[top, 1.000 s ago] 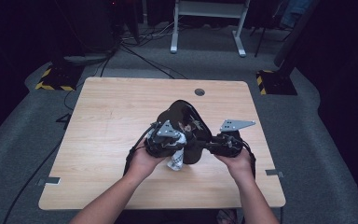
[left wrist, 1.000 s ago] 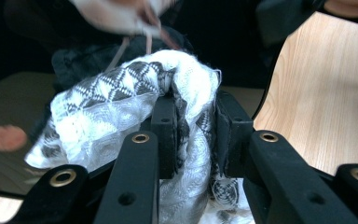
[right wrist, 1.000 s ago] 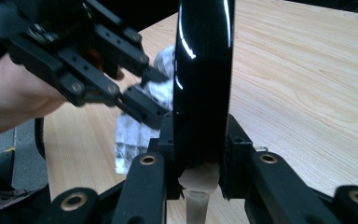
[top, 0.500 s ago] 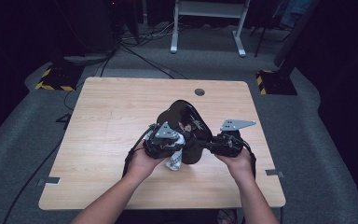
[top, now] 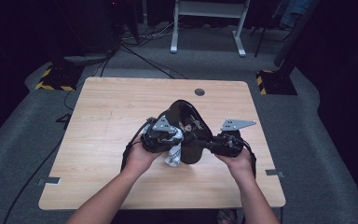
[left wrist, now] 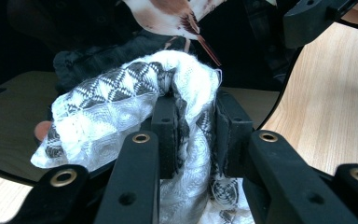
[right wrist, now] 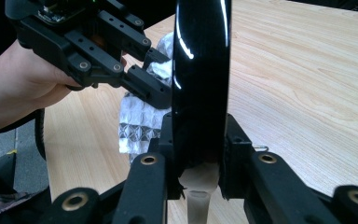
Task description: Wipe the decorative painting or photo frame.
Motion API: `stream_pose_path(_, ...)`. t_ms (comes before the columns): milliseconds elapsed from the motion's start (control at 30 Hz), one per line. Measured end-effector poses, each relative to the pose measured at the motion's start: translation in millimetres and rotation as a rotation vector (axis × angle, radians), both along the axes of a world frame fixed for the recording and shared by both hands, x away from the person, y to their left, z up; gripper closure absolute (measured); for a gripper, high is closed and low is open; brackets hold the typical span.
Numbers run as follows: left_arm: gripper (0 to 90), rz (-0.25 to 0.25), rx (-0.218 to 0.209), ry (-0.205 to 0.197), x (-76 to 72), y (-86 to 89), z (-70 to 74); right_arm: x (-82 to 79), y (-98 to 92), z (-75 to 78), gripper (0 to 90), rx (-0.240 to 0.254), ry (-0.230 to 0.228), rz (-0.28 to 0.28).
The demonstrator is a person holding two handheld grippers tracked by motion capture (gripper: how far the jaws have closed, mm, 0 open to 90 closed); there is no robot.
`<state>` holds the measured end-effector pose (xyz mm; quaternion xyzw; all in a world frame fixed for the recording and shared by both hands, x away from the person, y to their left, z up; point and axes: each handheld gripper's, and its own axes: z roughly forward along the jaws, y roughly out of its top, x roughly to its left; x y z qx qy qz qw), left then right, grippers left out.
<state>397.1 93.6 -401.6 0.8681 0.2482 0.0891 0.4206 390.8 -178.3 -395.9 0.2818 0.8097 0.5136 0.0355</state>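
1. Black and glossy, the plate (top: 189, 130) is held on edge above the table (top: 107, 116), near the middle of it; the right gripper (top: 213, 145) has its jaws clamped on the plate's rim, so in the right gripper view the plate (right wrist: 200, 84) rises straight up between them as a narrow dark band.
2. White cloth (left wrist: 168, 107) with a grey diamond weave is pinched between the jaws of the left gripper (left wrist: 193, 135), and they stand close together on a bunched fold of it.
3. What the coming wipe turns on, as I judge it: the cloth (top: 173, 148) lies hard against the plate's left face, with the left gripper (top: 168, 140) just beside that face and the right gripper on the opposite edge. The left hand (top: 140, 156) is the nearer one to the surface to be rubbed (the right hand (top: 237, 161) only steadies).
4. The plate's long axis runs roughly away from the person, so a stroke would travel along the face, not across the rim.
5. Writing: none can be read. The plate bears a painted bird (left wrist: 168, 11), brown and white, and no brand or label.
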Motion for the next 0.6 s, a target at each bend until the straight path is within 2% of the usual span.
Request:
stream_pose_path(67,73.2,0.007,0.0,-0.008,-1.4,0.4,-4.3,-0.1,-0.1,-0.1,75.5,0.0,0.001,0.0)
stream_pose_path(233,73.2,0.004,-0.013,0.019,0.3,4.9,-20.4,0.0,-0.2,-0.2,75.4,0.001,0.001,-0.002)
stream_pose_path(333,73.2,0.0,-0.023,0.035,2.0,8.0,-24.5,0.0,-0.1,-0.2,75.5,0.001,0.0,-0.001)
stream_pose_path(433,73.1,-0.009,-0.006,0.034,3.5,7.4,-20.1,0.3,0.0,-0.1,75.5,0.001,-0.003,0.001)
stream_pose_path(600,73.1,-0.032,-0.037,0.03,9.1,12.0,-5.5,0.1,-0.6,-0.1,75.3,0.0,-0.001,0.006)
